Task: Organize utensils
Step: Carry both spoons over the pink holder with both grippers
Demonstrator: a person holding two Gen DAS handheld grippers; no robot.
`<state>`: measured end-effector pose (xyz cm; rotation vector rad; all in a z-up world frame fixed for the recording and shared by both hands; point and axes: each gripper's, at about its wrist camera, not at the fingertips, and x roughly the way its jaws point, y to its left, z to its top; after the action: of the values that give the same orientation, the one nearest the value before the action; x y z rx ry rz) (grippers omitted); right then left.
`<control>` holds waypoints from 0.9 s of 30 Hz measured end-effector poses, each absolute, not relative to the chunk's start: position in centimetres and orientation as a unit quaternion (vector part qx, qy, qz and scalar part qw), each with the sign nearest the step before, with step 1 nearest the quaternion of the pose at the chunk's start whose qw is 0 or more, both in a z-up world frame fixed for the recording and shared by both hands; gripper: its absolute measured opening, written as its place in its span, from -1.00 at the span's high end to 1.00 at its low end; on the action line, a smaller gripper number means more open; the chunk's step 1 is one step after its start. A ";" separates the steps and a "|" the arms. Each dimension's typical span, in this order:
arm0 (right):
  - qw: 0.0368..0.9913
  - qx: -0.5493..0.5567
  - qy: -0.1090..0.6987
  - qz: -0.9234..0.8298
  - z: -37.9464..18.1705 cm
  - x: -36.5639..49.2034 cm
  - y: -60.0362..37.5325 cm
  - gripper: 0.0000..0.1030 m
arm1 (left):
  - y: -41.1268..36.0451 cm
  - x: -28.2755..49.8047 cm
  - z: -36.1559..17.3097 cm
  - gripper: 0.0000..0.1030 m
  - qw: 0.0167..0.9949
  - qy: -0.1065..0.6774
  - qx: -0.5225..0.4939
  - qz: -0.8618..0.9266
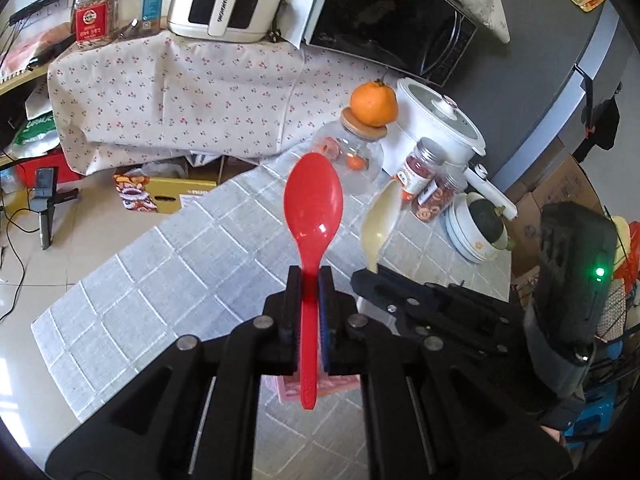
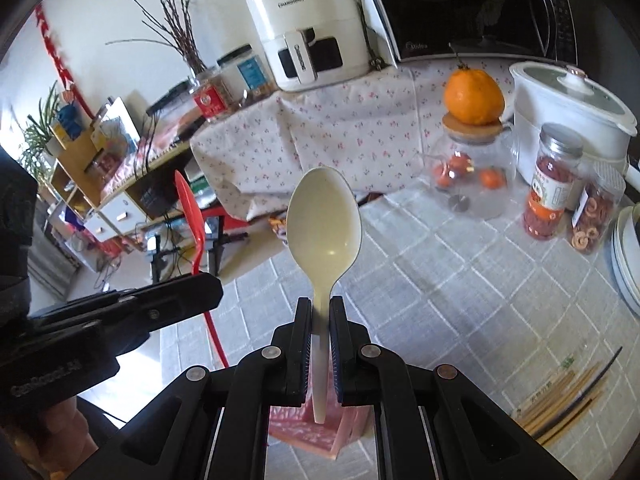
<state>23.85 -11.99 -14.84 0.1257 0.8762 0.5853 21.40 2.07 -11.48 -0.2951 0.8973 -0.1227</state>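
My left gripper (image 1: 310,276) is shut on the handle of a red plastic spoon (image 1: 313,200), bowl pointing away, held above the grey checked tablecloth (image 1: 180,272). My right gripper (image 2: 320,306) is shut on a cream plastic spoon (image 2: 325,220), bowl also away from me. The two grippers hang side by side: the cream spoon (image 1: 380,220) shows to the right in the left wrist view, the red spoon (image 2: 191,216) to the left in the right wrist view. A pink holder (image 2: 316,428) sits on the table right under both grippers, mostly hidden. Several chopsticks (image 2: 568,404) lie at the right.
At the table's far side stand a glass jar (image 2: 472,176) with an orange (image 2: 474,96) on its lid, two snack jars (image 2: 550,188), a white pot (image 2: 568,112) and stacked bowls (image 1: 476,228). Behind, a floral-covered shelf carries an air fryer (image 2: 308,28) and a microwave (image 2: 472,8).
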 end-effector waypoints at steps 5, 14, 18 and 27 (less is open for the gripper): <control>0.871 0.052 0.399 0.282 -14.8 24.0 -11.2 0.83 | 2.2 21.5 -11.8 0.83 0.898 0.411 -0.147 -0.056; 0.868 0.011 0.405 0.287 -16.0 23.1 -10.1 0.83 | 1.7 21.6 -11.2 0.83 0.915 0.372 -0.146 -0.058; 0.862 0.014 0.417 0.289 -16.6 23.3 -10.3 0.83 | 1.4 21.5 -12.4 0.83 0.916 0.370 -0.147 -0.053; 0.858 0.005 0.417 0.300 -16.7 22.7 -10.4 0.82 | 0.7 20.8 -13.4 0.83 0.923 0.357 -0.134 -0.051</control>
<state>22.68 -10.36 -16.66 0.0095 0.8762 0.6304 20.79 0.71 -13.37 -0.2741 0.7336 -0.1046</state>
